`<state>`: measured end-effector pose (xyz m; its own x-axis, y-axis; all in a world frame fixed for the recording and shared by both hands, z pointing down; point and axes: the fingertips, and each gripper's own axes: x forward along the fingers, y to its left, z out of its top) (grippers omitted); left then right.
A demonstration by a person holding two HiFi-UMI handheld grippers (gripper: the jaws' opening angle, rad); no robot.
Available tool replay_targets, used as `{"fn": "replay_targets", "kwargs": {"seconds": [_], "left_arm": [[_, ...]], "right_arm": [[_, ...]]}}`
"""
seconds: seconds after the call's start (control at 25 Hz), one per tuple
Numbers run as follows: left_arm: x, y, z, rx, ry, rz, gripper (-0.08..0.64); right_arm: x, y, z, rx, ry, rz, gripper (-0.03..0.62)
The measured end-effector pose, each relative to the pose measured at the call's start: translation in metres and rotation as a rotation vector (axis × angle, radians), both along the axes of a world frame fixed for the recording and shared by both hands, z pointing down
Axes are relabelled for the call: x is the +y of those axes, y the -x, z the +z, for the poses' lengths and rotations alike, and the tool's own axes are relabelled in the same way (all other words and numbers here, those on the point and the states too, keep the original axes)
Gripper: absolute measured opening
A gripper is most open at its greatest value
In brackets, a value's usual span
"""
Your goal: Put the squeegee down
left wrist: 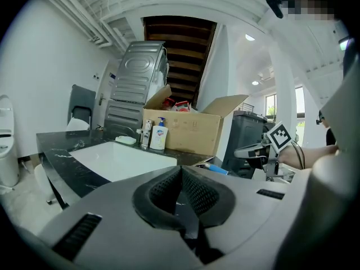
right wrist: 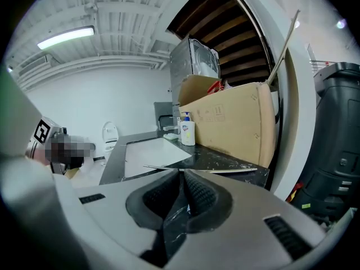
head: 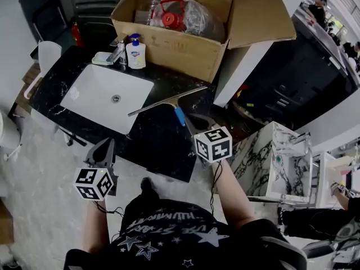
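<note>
The squeegee [head: 169,101] lies flat on the black marble counter [head: 157,142], its long metal blade running diagonally and its blue handle [head: 179,116] pointing toward me. My right gripper [head: 197,122] is just behind the handle, shut and empty. In the right gripper view the blade [right wrist: 197,169] rests on the counter beyond the closed right gripper [right wrist: 181,174]. My left gripper [head: 104,149] hangs off the counter's front edge, also shut and empty. From the left gripper [left wrist: 181,171] view, the blue handle [left wrist: 216,167] shows to the right.
A white sink [head: 107,97] is set into the counter left of the squeegee. Behind it stand a faucet [head: 119,52], a soap bottle [head: 135,52] and a large open cardboard box [head: 169,44]. A white marble cabinet [head: 270,162] stands at the right.
</note>
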<state>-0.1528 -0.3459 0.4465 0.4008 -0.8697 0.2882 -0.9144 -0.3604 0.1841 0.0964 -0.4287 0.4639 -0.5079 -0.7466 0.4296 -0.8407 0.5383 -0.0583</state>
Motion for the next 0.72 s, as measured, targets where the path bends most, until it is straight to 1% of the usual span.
{"fn": "replay_targets", "kwargs": {"seconds": [0.36,0.72], "left_arm": [[0.064,-0.017,-0.002,-0.007,-0.006,-0.038,0.018],[0.135,-0.046,0.013,0.007,0.003,-0.054,0.018]], "right_arm": [[0.059,-0.009,0.001,-0.011,-0.002,-0.051,0.057],[0.131,-0.029,0.024,-0.008,0.025,-0.083,0.057]]}}
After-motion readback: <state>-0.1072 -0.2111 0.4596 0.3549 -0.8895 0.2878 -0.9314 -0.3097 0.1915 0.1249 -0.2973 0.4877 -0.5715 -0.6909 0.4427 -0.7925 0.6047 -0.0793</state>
